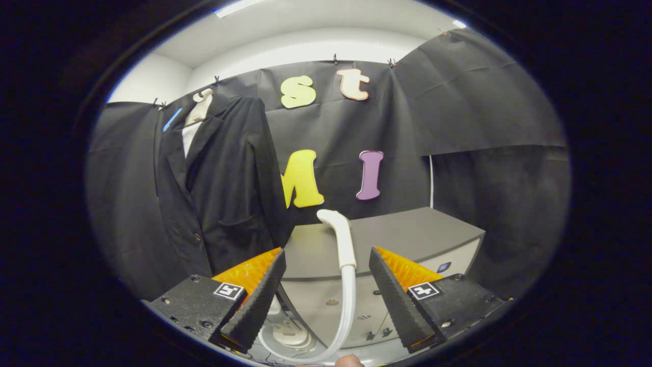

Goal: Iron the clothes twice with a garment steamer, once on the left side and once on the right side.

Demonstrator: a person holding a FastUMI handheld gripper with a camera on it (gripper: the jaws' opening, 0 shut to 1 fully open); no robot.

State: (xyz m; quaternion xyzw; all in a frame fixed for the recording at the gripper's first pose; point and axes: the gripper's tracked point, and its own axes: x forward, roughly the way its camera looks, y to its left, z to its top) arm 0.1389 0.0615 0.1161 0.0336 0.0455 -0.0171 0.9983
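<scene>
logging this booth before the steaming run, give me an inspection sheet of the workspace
surface: grey cabinet top, bare where it shows
job's things: dark jacket hangs on a pale hanger against the booth wall, beyond the left finger; white steamer head stands upright between the fingers, ahead of them
clutter: nothing seen
grippers: hand-held gripper open, fingers either side of the steamer head, not touching it
cables: clear steamer hose runs down from the head and curves to the steamer base below the fingers
surroundings: black cloth wall, white ceiling above; a fingertip shows at the bottom, below the hose
</scene>
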